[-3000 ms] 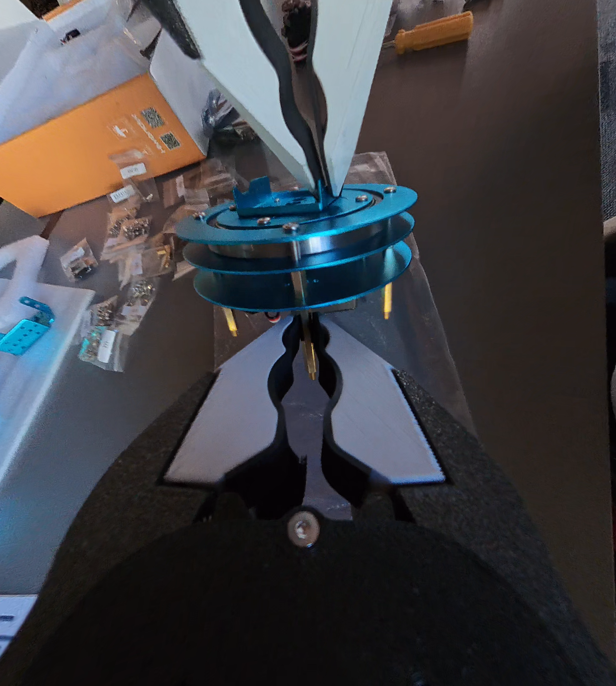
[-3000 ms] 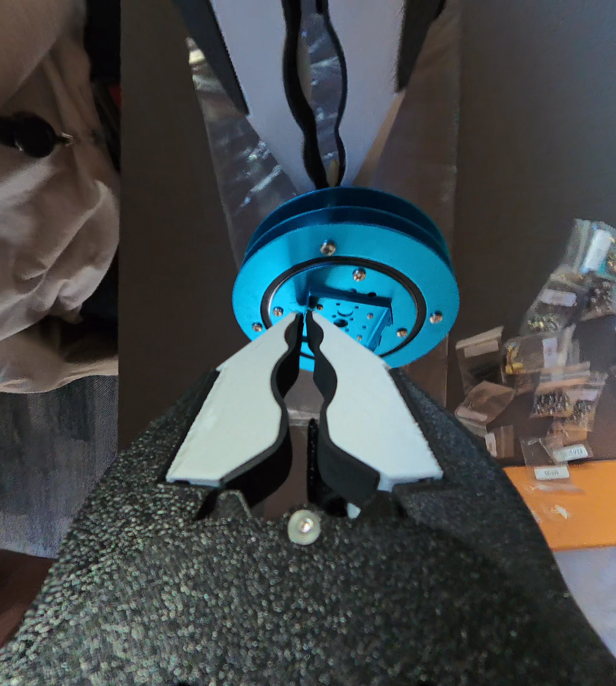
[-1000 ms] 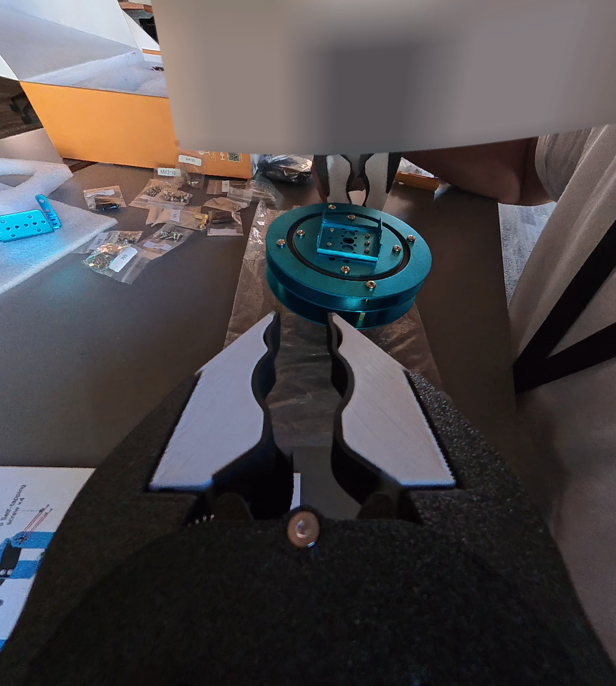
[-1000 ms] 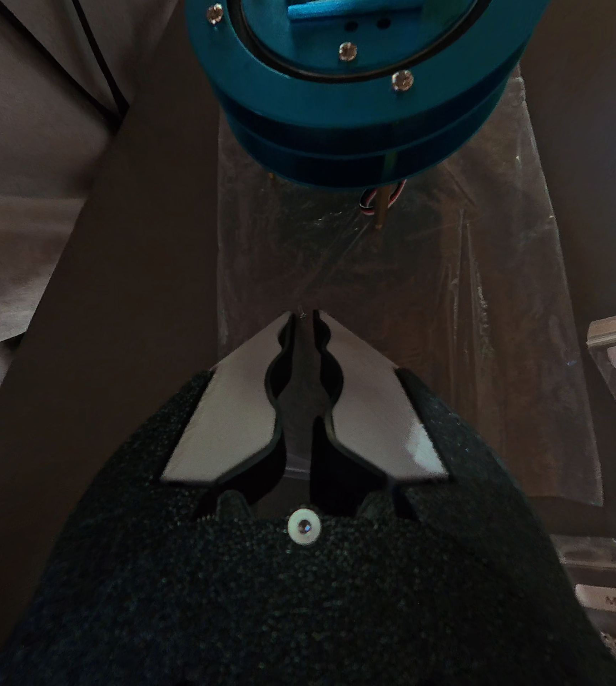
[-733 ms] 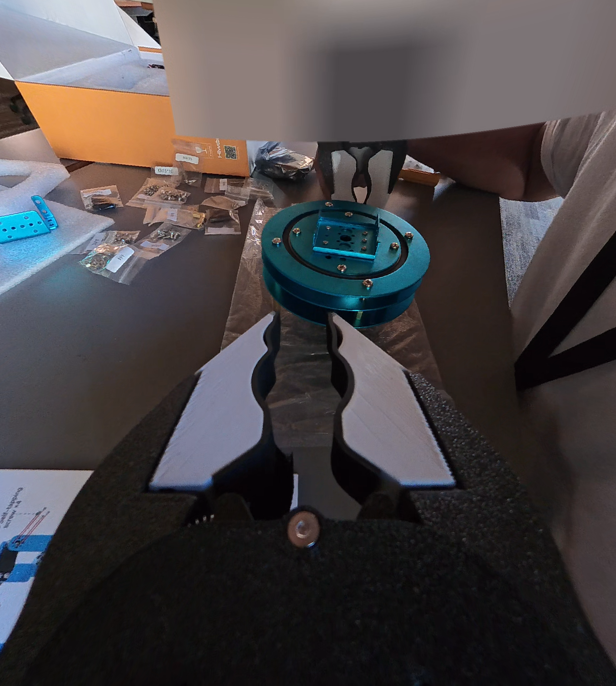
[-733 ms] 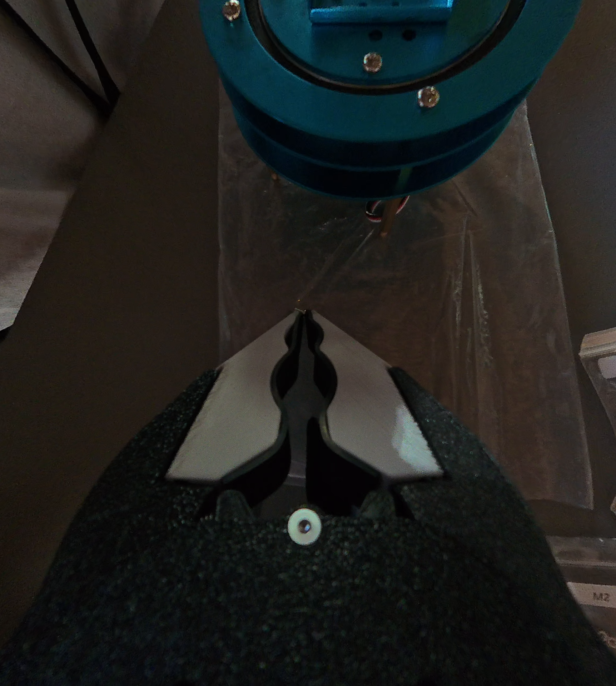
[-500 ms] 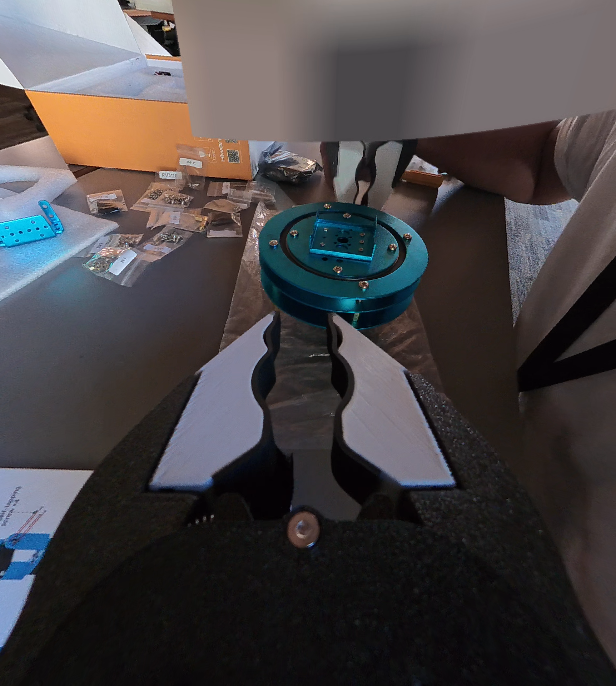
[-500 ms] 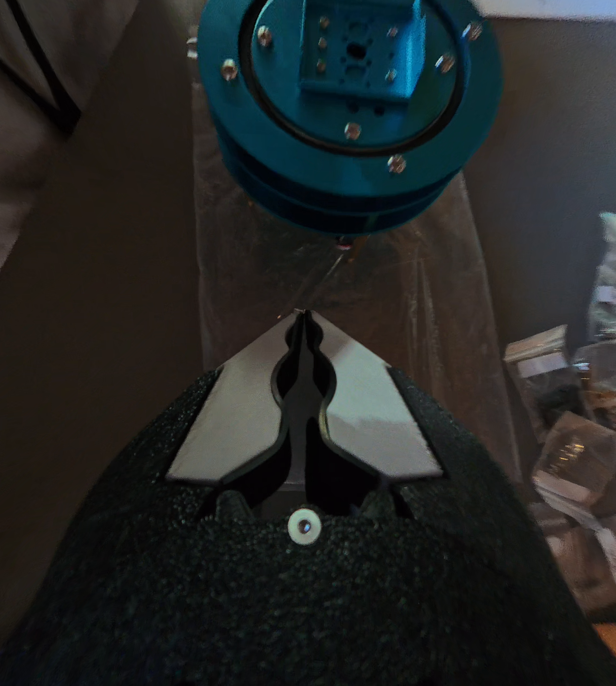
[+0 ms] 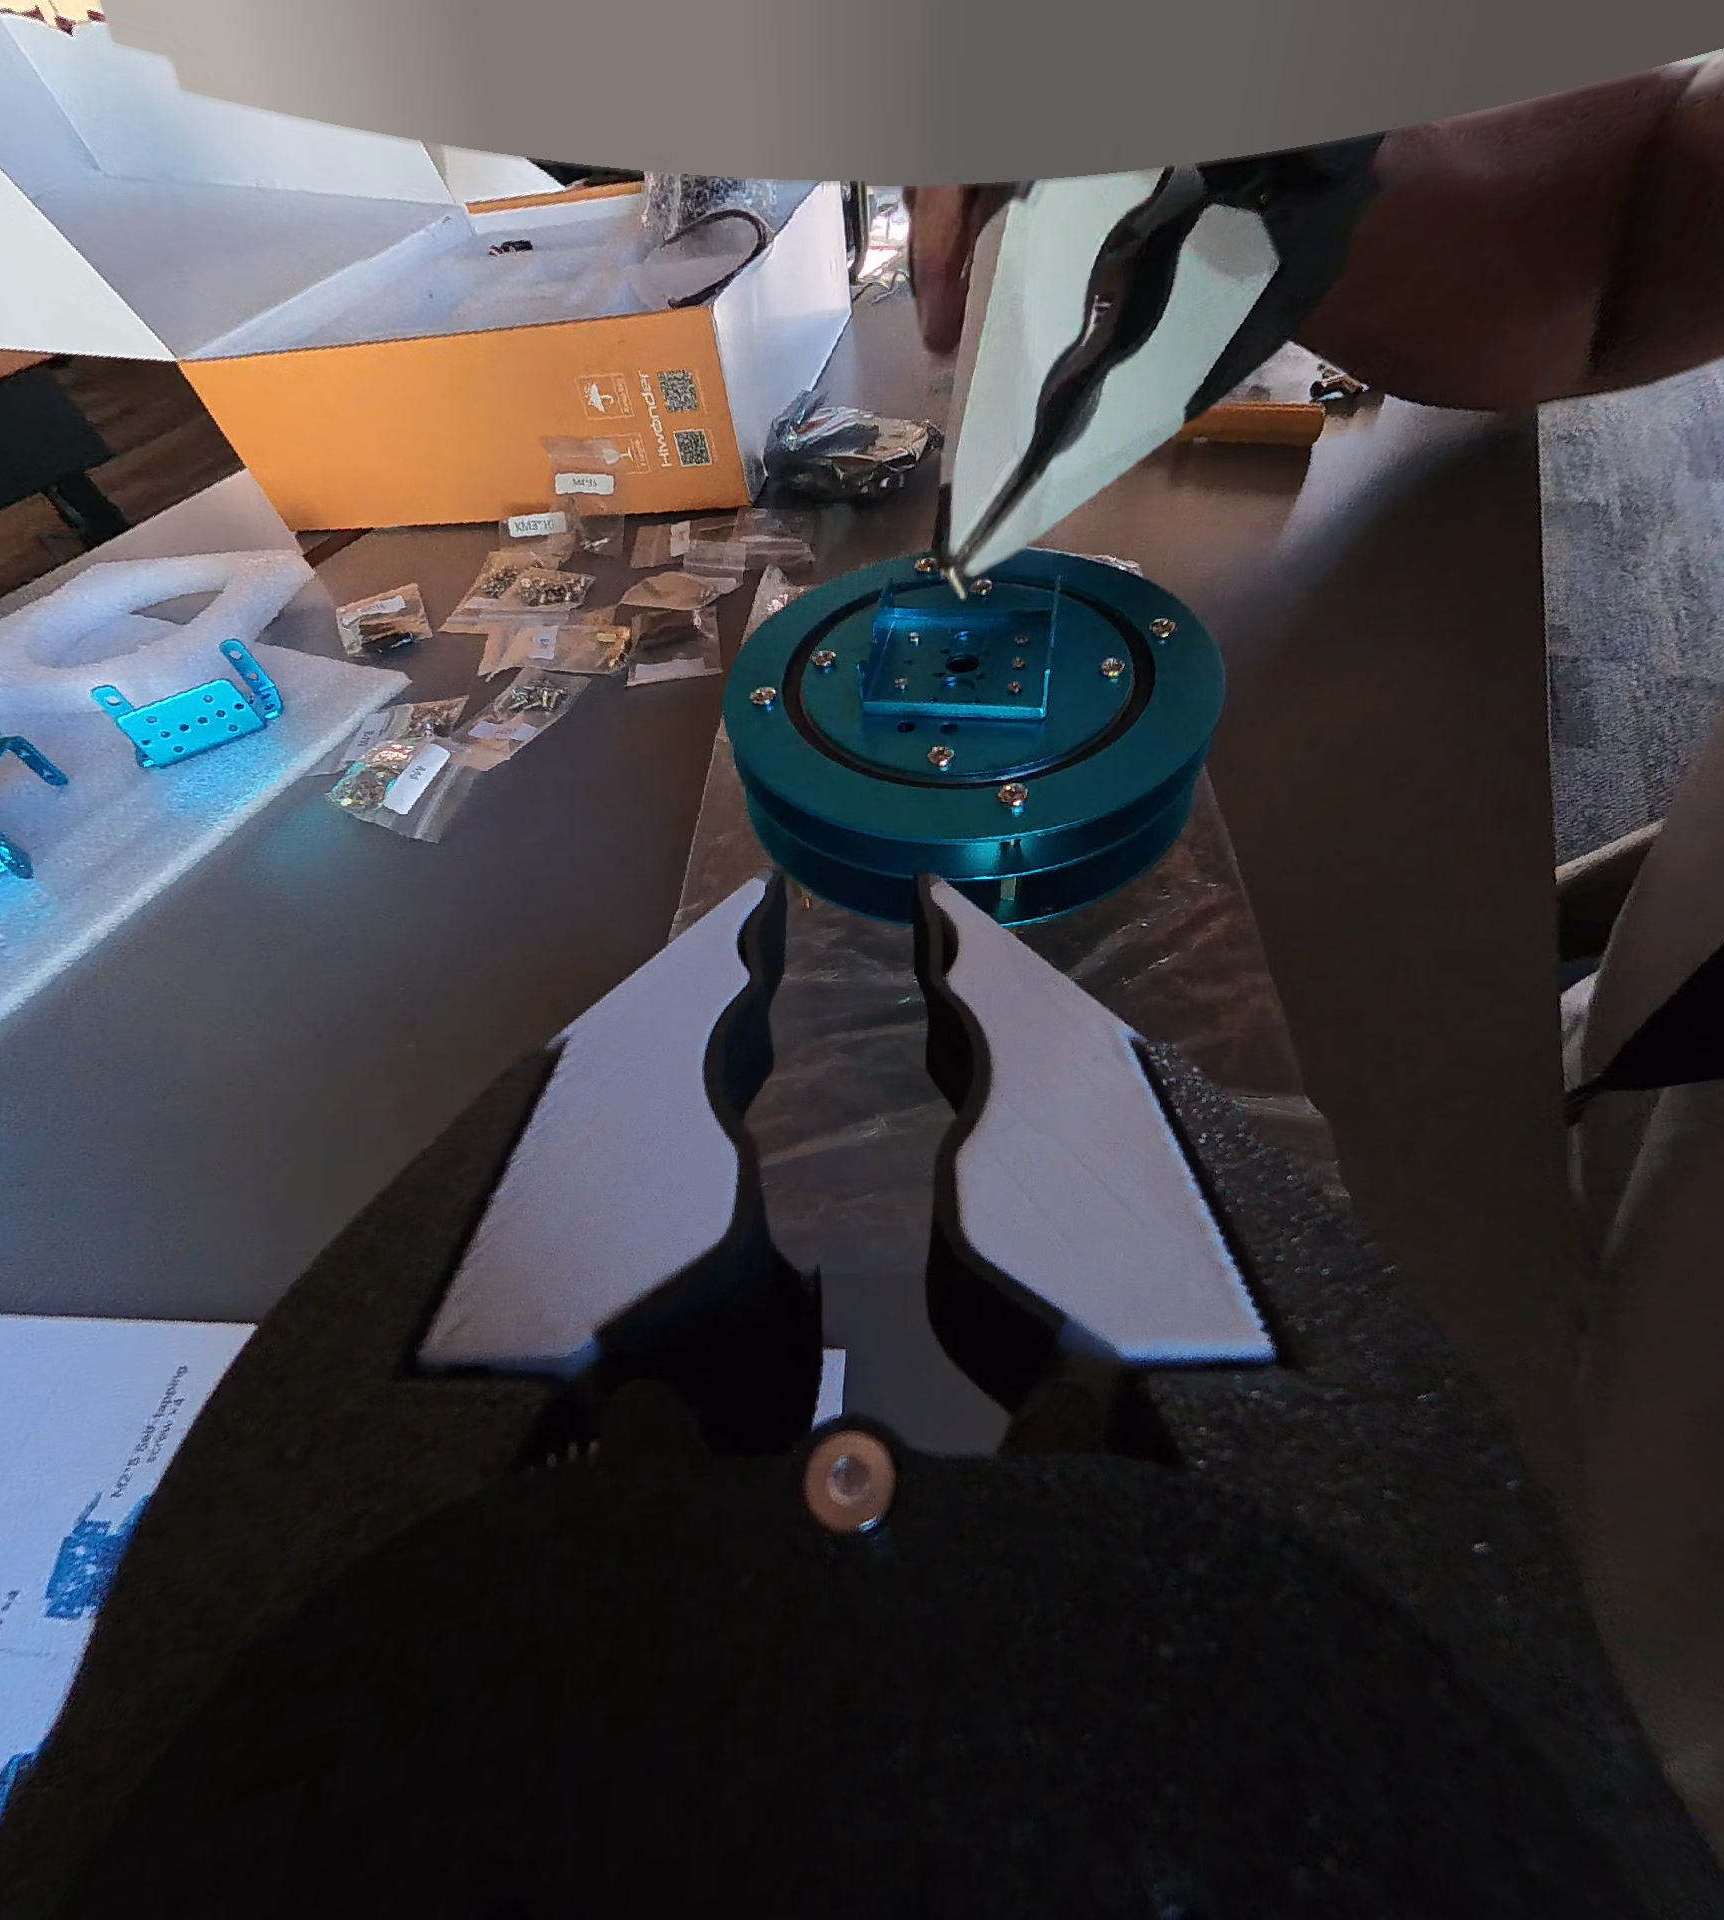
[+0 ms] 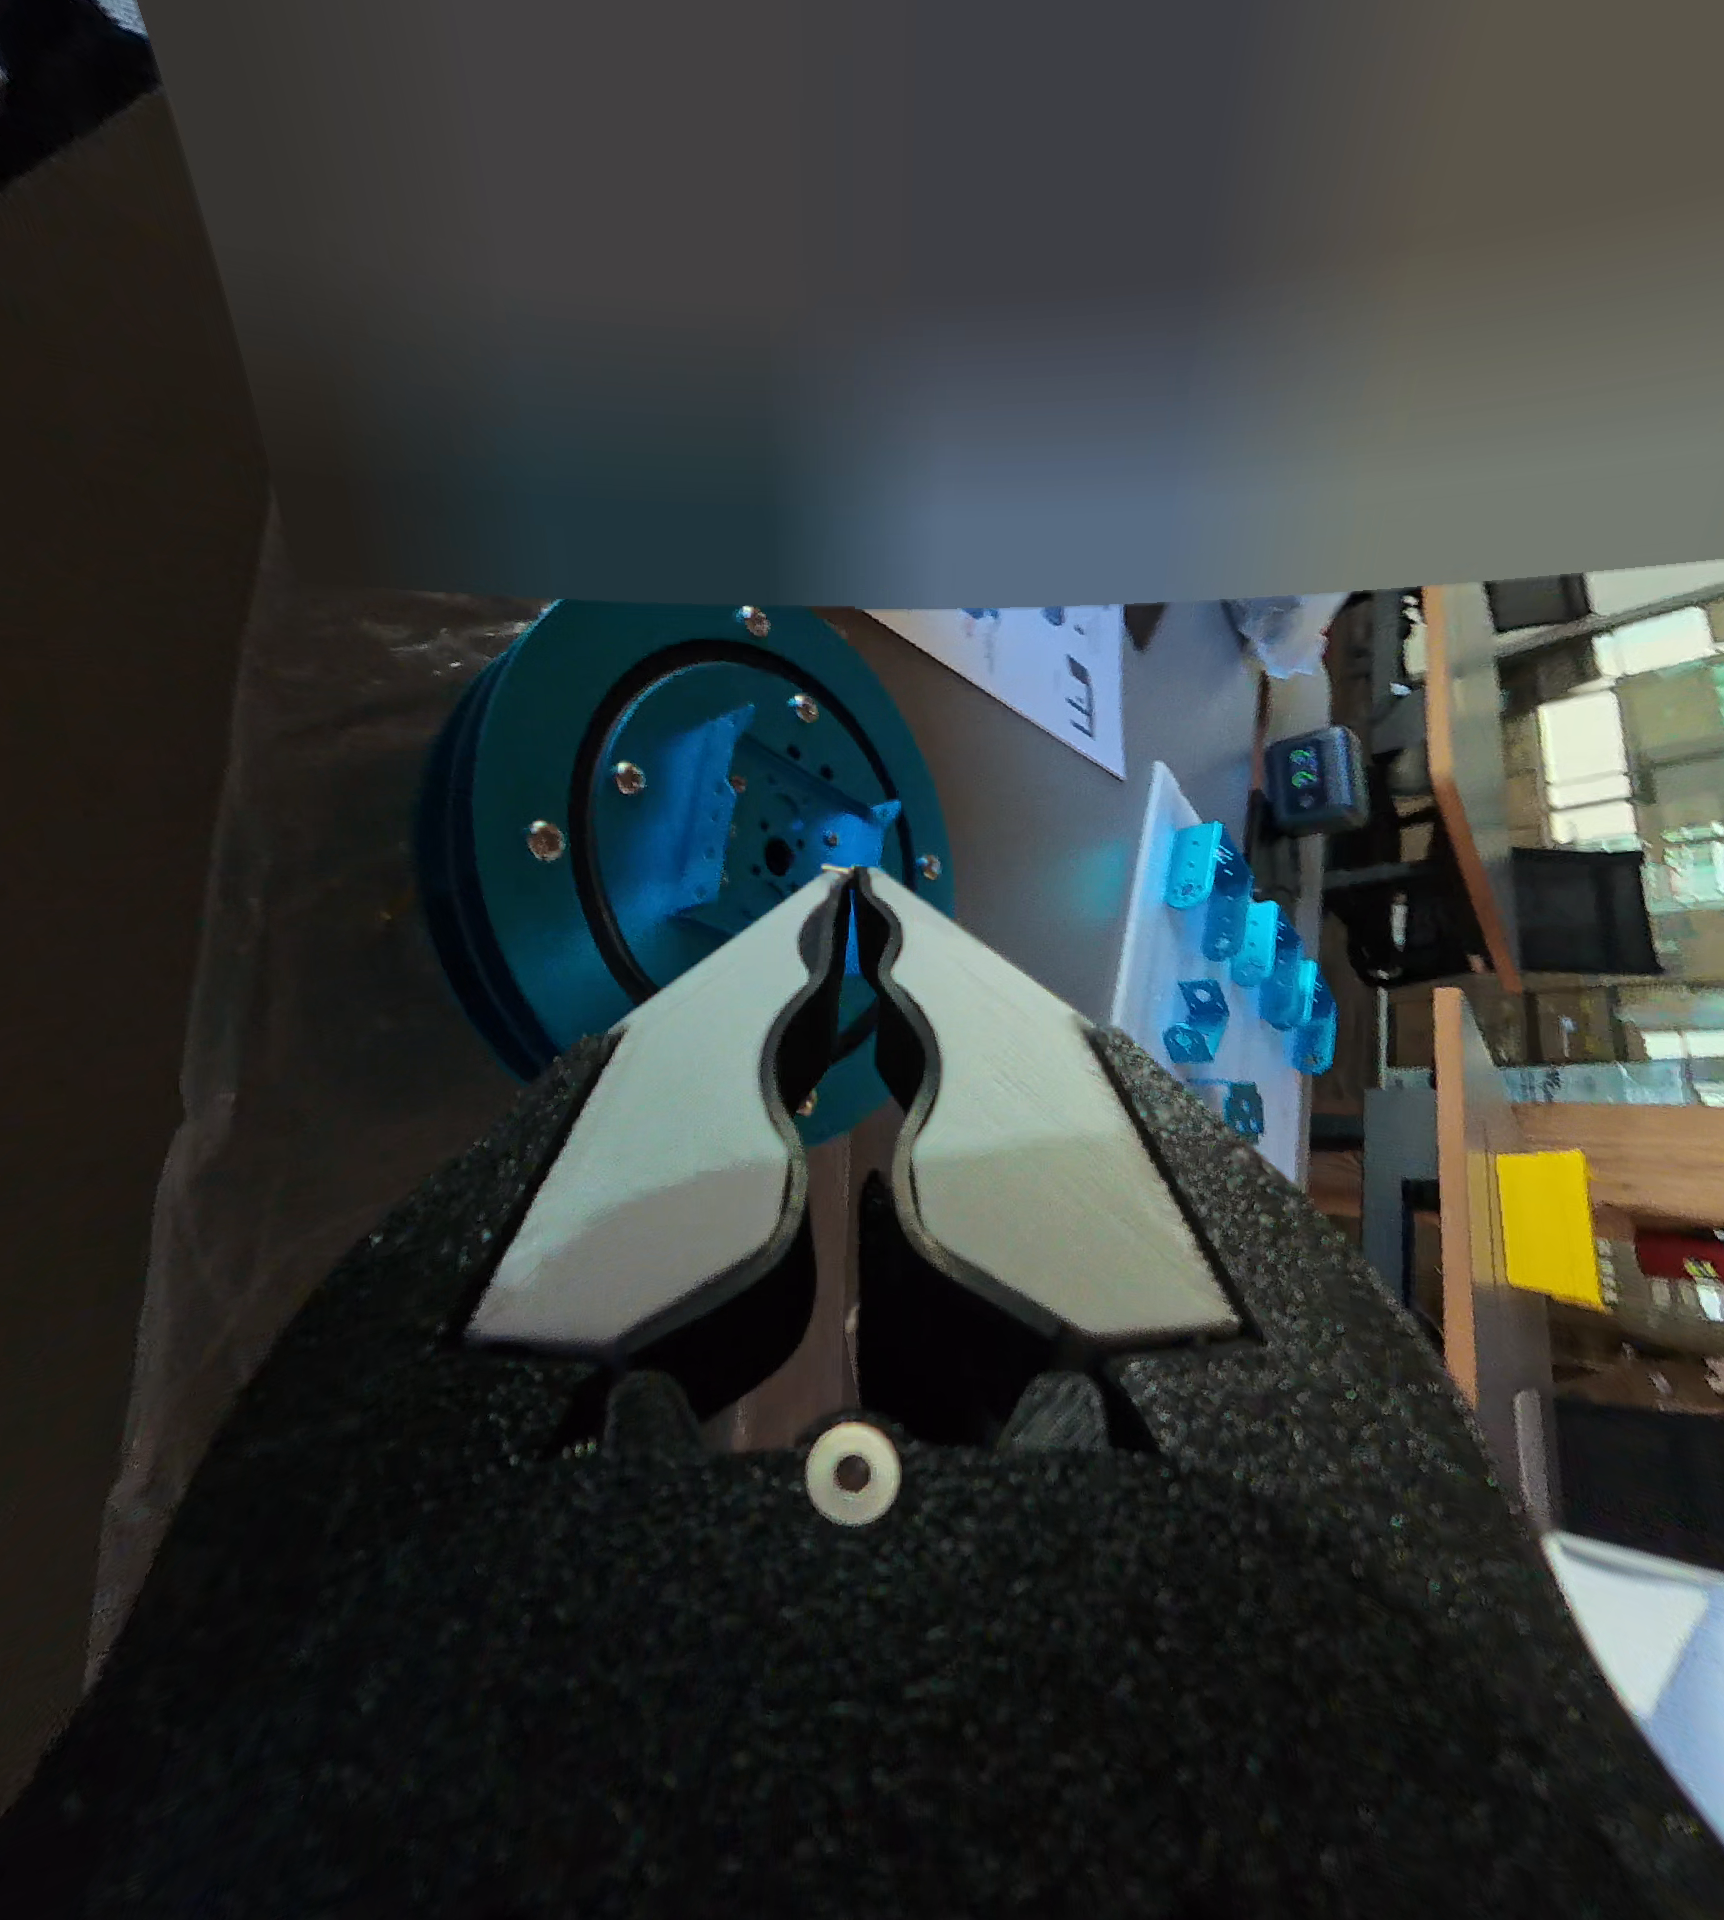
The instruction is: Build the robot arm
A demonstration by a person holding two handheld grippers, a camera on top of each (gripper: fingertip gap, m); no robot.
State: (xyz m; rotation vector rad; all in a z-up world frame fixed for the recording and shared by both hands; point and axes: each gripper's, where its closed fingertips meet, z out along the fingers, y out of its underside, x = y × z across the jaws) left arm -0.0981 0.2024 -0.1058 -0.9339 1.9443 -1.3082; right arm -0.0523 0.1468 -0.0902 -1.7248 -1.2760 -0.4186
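A blue round metal base (image 9: 972,769) of stacked discs stands on a clear plastic bag (image 9: 941,1049) on the dark table. A blue U-bracket (image 9: 962,665) sits in the middle of its top. My left gripper (image 9: 845,894) is open and empty, with its tips just short of the base's near rim. My right gripper (image 9: 957,580) comes down from above, shut on a tiny metal piece that looks like a small screw, at the bracket's far edge. In the right wrist view the right gripper (image 10: 850,875) is at the bracket (image 10: 712,821) on the base (image 10: 525,790).
An open orange and white box (image 9: 442,416) stands at the back left, with several small bags of screws (image 9: 525,623) before it. White foam (image 9: 183,613) at the left bears blue brackets. A printed sheet (image 9: 58,1507) lies near left. A person's arm (image 9: 1512,260) is at the upper right. My right fingertips sit around 8 cm from my left ones.
Three seconds ago both grippers held the base in the air; it now stands on the bag. The right gripper has risen from table level to the top of the base. The left stays open.
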